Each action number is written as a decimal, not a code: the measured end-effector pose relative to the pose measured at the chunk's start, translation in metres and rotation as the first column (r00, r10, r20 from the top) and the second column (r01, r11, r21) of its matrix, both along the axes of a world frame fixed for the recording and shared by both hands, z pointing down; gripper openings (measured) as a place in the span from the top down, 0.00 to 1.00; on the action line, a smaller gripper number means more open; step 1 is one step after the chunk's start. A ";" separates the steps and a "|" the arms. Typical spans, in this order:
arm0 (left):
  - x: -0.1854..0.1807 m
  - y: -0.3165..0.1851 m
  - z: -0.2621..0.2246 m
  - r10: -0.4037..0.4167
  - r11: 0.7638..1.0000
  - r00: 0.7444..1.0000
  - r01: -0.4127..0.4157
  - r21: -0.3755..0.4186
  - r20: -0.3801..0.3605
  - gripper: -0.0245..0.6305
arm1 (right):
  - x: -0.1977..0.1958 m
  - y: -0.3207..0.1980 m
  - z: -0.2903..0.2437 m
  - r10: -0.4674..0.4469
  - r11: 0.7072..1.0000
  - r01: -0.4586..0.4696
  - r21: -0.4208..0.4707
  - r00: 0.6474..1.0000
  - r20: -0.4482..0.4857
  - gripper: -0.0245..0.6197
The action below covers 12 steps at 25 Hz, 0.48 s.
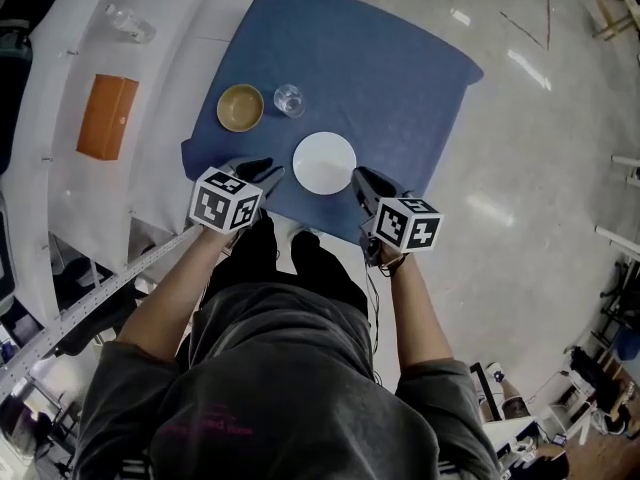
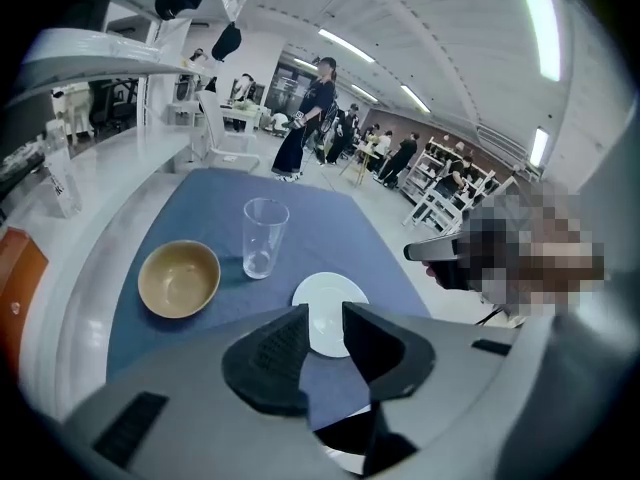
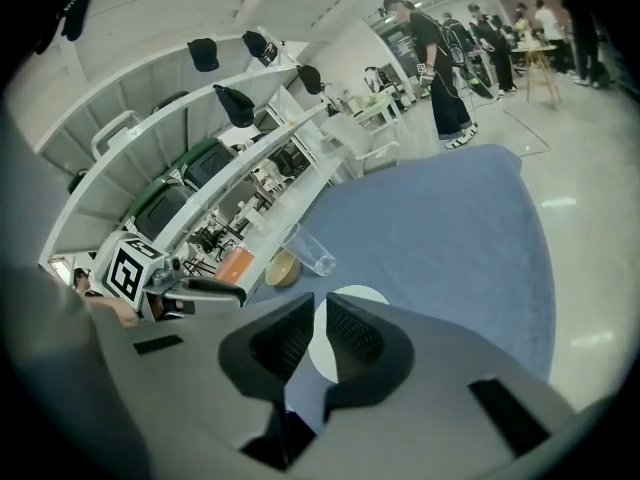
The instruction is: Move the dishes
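Observation:
A round table under a blue cloth (image 1: 390, 78) carries a tan bowl (image 1: 240, 107), a clear glass (image 1: 289, 99) and a white plate (image 1: 324, 162). Both grippers hover above the table's near edge, one on each side of the plate, touching nothing. My left gripper (image 1: 266, 174) is open with nothing between its jaws; in its own view the plate (image 2: 328, 298) lies just beyond the jaws, with the bowl (image 2: 178, 278) and glass (image 2: 264, 238) farther left. My right gripper (image 1: 361, 181) has its jaws nearly together and empty; the plate (image 3: 352, 296) shows past them.
A white counter (image 1: 60, 98) runs along the table's left side with an orange box (image 1: 107, 116) and a clear bottle (image 1: 130, 23) on it. Glossy floor lies to the right of the table. Several people stand far off in the room.

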<state>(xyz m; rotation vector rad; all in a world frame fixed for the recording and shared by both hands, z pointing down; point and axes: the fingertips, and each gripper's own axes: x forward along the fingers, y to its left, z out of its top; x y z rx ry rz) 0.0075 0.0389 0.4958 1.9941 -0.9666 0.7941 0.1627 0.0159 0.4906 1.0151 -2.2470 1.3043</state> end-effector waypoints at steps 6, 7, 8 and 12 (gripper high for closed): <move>-0.011 0.003 -0.024 -0.027 0.998 0.999 0.029 0.053 -0.031 0.81 | -0.018 -0.002 -0.021 -0.003 1.000 0.003 0.031 1.000 0.008 0.92; -0.014 0.004 -0.026 -0.030 0.998 0.999 0.032 0.057 -0.036 0.81 | -0.022 -0.003 -0.023 -0.004 0.999 0.003 0.036 1.000 0.006 0.92; -0.018 0.005 -0.027 -0.031 0.998 0.999 0.033 0.059 -0.040 0.81 | -0.026 -0.004 -0.025 -0.002 0.999 0.002 0.040 1.000 0.004 0.92; -0.038 0.002 -0.027 -0.032 0.997 0.998 0.035 0.061 -0.049 0.82 | -0.044 -0.007 -0.029 0.013 0.999 -0.013 0.044 1.000 -0.004 0.92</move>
